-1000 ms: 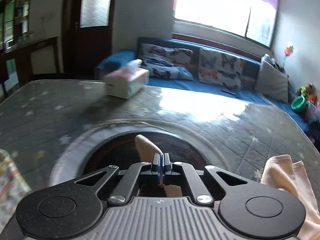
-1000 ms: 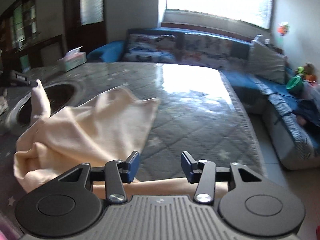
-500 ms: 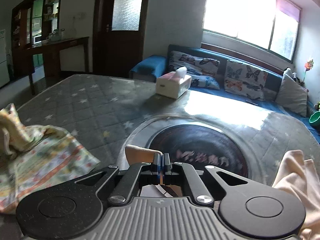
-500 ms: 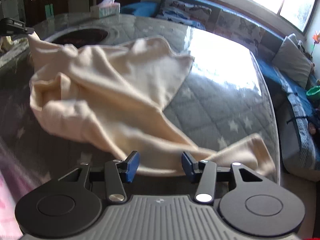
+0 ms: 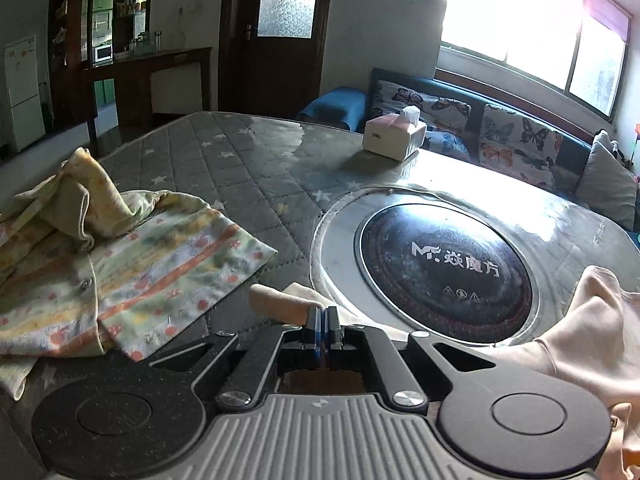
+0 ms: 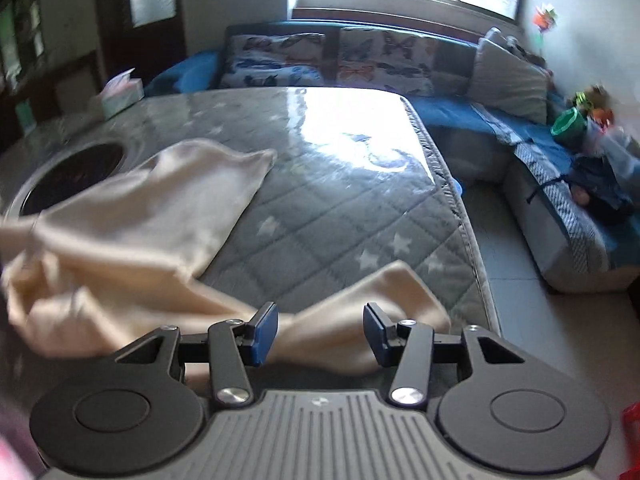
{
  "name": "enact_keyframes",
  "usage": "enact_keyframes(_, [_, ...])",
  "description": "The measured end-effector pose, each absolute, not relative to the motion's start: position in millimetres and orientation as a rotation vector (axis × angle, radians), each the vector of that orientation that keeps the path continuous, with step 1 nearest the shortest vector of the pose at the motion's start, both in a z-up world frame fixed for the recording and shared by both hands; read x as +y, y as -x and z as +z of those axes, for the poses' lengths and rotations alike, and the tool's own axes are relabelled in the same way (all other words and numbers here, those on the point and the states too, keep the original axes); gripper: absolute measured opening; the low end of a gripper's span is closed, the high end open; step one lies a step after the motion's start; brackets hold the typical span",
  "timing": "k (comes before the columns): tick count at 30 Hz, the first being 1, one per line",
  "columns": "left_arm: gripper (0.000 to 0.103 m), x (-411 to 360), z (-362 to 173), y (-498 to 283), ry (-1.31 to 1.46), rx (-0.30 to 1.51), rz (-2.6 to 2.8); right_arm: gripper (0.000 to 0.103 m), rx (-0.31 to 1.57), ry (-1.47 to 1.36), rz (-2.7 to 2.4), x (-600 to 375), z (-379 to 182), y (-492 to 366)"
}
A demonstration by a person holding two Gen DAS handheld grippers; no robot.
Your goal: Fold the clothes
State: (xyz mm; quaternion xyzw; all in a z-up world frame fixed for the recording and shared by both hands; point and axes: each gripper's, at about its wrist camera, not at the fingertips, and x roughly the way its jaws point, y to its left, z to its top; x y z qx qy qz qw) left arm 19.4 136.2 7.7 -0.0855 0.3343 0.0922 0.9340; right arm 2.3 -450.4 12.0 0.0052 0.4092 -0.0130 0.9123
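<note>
Your left gripper (image 5: 321,322) is clamped tight on a corner of the peach cloth (image 6: 132,216), its jaws pressed together with a rolled tip of the fabric poking out to the left of them. From that pinch the cloth trails off to the right, where a bunched fold of it rises at the edge of the left wrist view, just beside the round black cooktop (image 5: 444,266) set into the table (image 5: 256,168).

Your right gripper (image 6: 319,334) stands with its jaws apart and nothing pressed between the blue pads. A narrow end of the peach cloth lies on the table right under and just ahead of that gap, near the table's right edge. The rest of the cloth spreads away to the left in loose folds, one flat corner reaching out onto the grey quilted cover with its white stars; the far left part is blurred.

On your left side, a second garment, a patterned shirt (image 5: 132,268) in pale yellow and orange, lies crumpled on the table, apart from the peach cloth. A tissue box (image 5: 394,138) sits at the far edge of the table, with the blue sofa (image 6: 472,120) and its butterfly cushions behind it under the bright window (image 5: 520,24).
</note>
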Motion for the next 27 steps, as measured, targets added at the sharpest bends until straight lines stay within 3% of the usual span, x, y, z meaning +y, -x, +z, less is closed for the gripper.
enact_keyframes(10, [0.002,140.3,3.3,-18.1,0.192,0.696,0.199,0.044,0.913,-0.070,-0.156,-476.9,-28.8,-51.6])
enact_keyframes(13, [0.002,139.8,3.0,-19.8,0.193,0.695,0.200,0.012,0.898,-0.042,-0.158,-476.8,-29.9,-52.6])
enact_keyframes(16, [0.002,141.1,4.7,-19.0,0.199,0.687,0.202,0.002,0.849,-0.032,-0.173,-480.2,-20.2,-46.9])
enact_keyframes(25, [0.002,146.7,7.6,-7.8,0.205,0.685,0.206,0.000,0.652,-0.055,-0.254,-499.8,31.1,19.5])
enact_keyframes(27, [0.002,148.8,2.0,-9.0,0.216,0.712,0.212,0.006,0.682,-0.090,-0.220,-501.6,29.1,20.8])
